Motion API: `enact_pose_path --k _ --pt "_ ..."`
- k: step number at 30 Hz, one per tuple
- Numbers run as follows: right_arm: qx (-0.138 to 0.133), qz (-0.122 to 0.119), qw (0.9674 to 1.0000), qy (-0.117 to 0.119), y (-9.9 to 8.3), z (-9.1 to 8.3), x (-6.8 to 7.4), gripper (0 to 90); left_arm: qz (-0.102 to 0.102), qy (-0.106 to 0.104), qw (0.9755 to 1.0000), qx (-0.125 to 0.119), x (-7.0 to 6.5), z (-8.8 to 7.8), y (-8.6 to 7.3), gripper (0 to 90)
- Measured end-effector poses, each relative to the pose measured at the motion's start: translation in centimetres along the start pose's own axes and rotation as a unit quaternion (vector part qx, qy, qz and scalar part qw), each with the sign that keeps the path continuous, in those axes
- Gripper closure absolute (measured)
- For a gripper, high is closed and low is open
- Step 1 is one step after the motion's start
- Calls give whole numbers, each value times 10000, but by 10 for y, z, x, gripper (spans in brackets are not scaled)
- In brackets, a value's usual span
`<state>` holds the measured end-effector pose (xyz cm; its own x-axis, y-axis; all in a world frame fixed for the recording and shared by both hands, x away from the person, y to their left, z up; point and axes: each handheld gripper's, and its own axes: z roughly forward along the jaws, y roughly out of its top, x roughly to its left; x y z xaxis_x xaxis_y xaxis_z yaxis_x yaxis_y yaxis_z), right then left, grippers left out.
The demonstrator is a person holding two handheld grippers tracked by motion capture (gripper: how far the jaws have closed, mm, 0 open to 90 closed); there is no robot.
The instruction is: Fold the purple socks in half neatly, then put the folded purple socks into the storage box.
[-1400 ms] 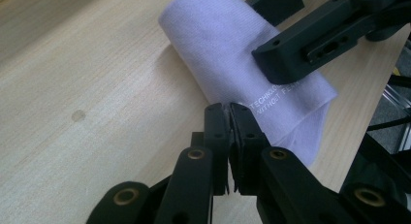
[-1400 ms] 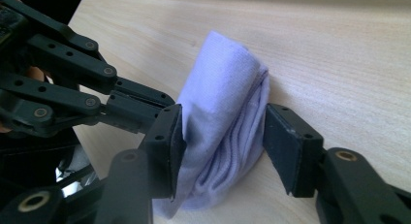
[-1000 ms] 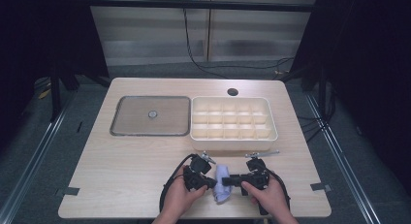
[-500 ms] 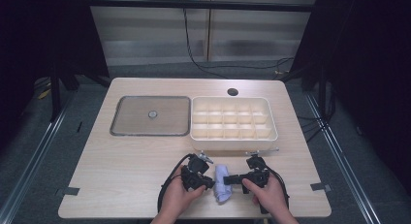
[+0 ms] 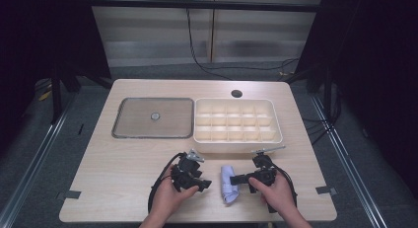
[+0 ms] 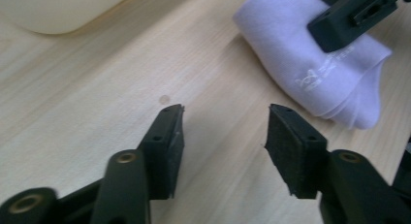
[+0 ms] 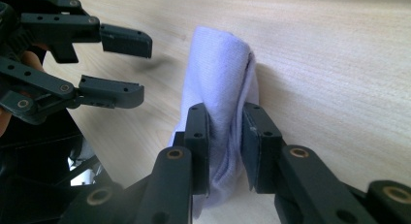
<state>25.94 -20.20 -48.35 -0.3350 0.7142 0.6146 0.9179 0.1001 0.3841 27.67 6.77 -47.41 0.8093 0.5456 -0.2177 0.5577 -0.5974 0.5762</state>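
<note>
Right gripper [image 7: 227,132]: its jaws cover the pinched middle of the sock [image 7: 224,78], and the sock's near end is cut off by the bottom edge. Left gripper view: sock's [image 6: 315,64] far end runs off the top edge; printed mark on the sock too small to read. Tray [image 6: 58,8] beyond the left gripper [image 6: 225,136] is cropped to one blurred corner.

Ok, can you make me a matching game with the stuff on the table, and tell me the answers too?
Things:
1. Left black tool
2. Right black tool
3. Cream plastic box with small compartments
4. Flat grey square lid with a round knob

States or places:
A. Far side of the table, on the left
B. Open, over bare wood
C. Far side of the table, on the right
D. Pinching the folded white cloth

Pairs: 1-B, 2-D, 3-C, 4-A
</note>
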Motion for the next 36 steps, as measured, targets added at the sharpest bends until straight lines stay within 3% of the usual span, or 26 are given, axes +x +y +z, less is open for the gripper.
enact_pose_path --k 3,7,13,28,31,36 --pt "-12 -26 10000 -28 1 -3 1 745 -69 43 9999 -138 2 2 -4 407" --pt "-25 -23 10000 -52 1 -7 3 745 224 100 9997 -99 6 1 -6 364" --pt "-11 -1 10000 -86 2 -16 3 745 171 260 9991 -285 11 1 -10 310" --pt "86 -110 9997 -194 12 -22 4 745 366 332 9982 -340 21 5 -20 269" --pt "95 -149 9996 -229 15 -24 3 745 355 341 9977 -476 22 6 -22 265" --pt "87 -168 9993 -314 19 -31 5 745 560 436 9959 -566 22 8 -24 241"
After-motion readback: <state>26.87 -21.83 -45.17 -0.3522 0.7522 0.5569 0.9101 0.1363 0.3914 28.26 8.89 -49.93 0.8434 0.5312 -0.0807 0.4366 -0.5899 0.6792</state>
